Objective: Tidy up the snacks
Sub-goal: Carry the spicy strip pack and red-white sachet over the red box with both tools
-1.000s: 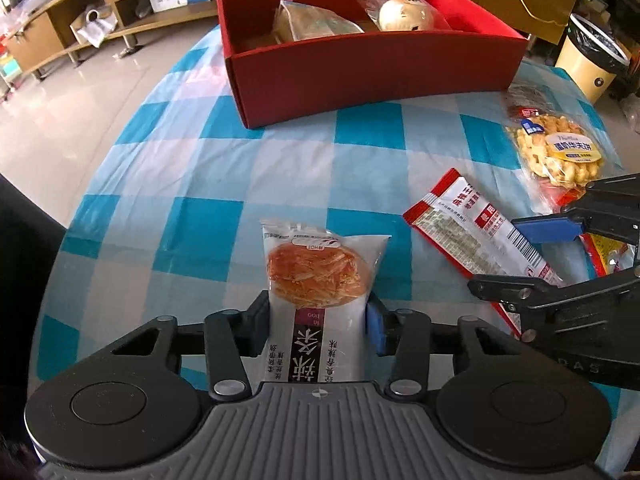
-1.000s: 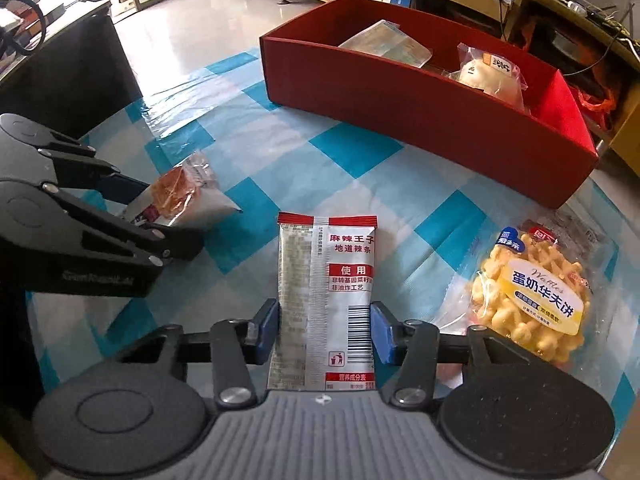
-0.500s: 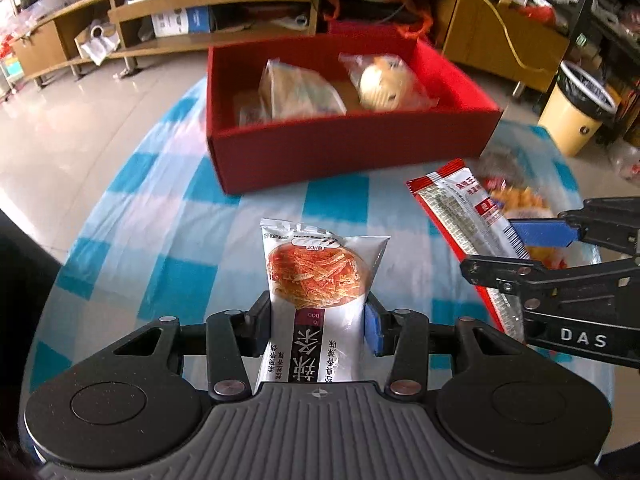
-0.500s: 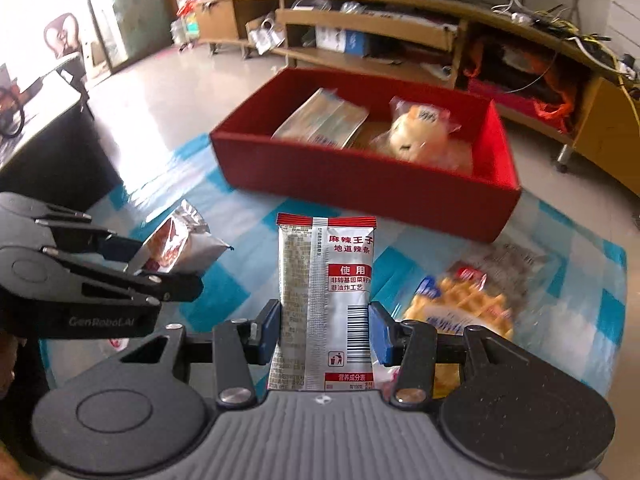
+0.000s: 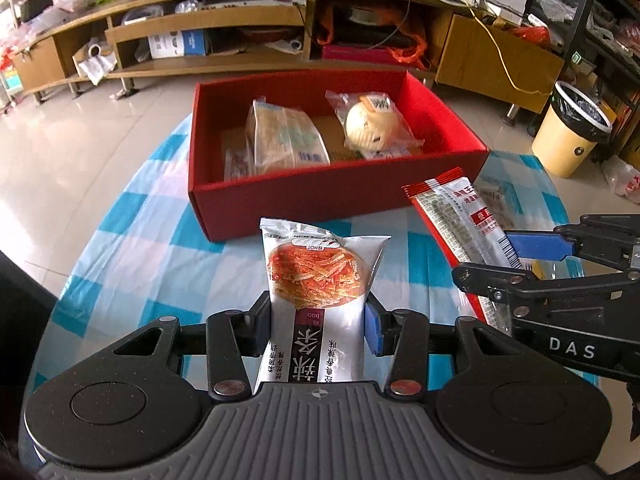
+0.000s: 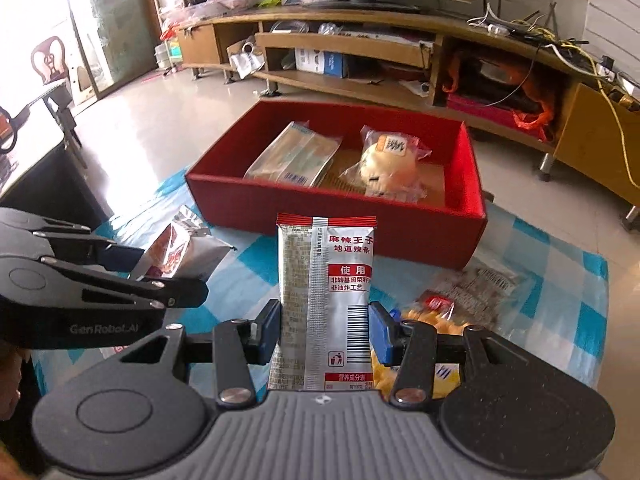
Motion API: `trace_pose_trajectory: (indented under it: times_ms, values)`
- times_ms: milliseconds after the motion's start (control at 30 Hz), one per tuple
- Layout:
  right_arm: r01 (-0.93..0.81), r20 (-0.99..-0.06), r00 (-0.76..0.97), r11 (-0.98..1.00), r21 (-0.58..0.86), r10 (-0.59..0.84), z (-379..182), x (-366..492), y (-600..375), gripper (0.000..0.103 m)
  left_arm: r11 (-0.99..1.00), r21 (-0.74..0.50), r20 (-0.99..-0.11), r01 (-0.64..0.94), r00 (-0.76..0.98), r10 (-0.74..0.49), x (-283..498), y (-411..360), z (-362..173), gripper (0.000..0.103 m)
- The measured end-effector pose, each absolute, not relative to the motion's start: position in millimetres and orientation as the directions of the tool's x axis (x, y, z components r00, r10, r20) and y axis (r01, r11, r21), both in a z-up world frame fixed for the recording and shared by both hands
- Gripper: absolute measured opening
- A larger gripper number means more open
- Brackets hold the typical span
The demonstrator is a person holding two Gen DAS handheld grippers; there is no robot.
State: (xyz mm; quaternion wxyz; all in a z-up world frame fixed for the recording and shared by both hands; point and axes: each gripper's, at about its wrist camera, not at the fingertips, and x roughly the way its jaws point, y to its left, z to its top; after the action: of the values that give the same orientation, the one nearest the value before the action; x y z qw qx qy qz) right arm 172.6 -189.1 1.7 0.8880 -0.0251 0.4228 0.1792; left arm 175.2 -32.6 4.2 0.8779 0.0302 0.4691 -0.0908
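Note:
My left gripper point(image 5: 318, 320) is shut on a white spicy-strip packet point(image 5: 320, 276) with an orange picture, held in the air above the checked table. My right gripper point(image 6: 323, 330) is shut on a red-and-silver snack packet point(image 6: 326, 280), also lifted; it shows in the left wrist view point(image 5: 460, 216). The red box point(image 5: 320, 196) stands ahead of both, holding a beige wrapped pack point(image 5: 286, 140) and a round bun in clear wrap point(image 5: 370, 126). In the right wrist view the box point(image 6: 340, 208) lies just beyond the packet.
A waffle-snack bag point(image 6: 436, 320) and a clear wrapper point(image 6: 480, 284) lie on the blue-and-white tablecloth point(image 5: 160, 256) at the right. A yellow bin point(image 5: 572, 128) stands on the floor to the right. Wooden shelving point(image 5: 240, 32) runs behind the table.
Both grippers have risen off the table with their packets and come closer to the red box, whose inside now shows more fully.

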Motion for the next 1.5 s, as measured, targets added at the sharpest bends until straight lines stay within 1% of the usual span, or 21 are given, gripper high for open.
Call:
trace_pose_trajectory:
  times_ms: [433,900,1167,1500]
  values:
    - [-0.293,-0.704,0.647,0.948,0.124,0.292,27.6,190.4,-200.1,0.047,0.985,-0.05,-0.777,0.166,0.613,-0.143,200.6,-40.9,33.0,0.053]
    - [-0.267,-0.664,0.69,0.954,0.135,0.287,43.1,214.6,-203.2,0.047,0.989,-0.076,-0.742,0.128,0.655,-0.142,227.2,-41.5,48.7,0.053]
    - [-0.241,-0.648,0.705,0.957,0.164,0.289,48.0,235.6,-202.7,0.047,0.99,-0.093,-0.73,0.105,0.669,-0.139,250.4,-43.4,51.2,0.053]
    - [-0.228,-0.644,0.715,0.961,0.156,0.274,48.4,262.3,-200.4,0.047,0.992,-0.091,-0.724,0.091,0.678,-0.128,274.9,-45.4,48.7,0.053]
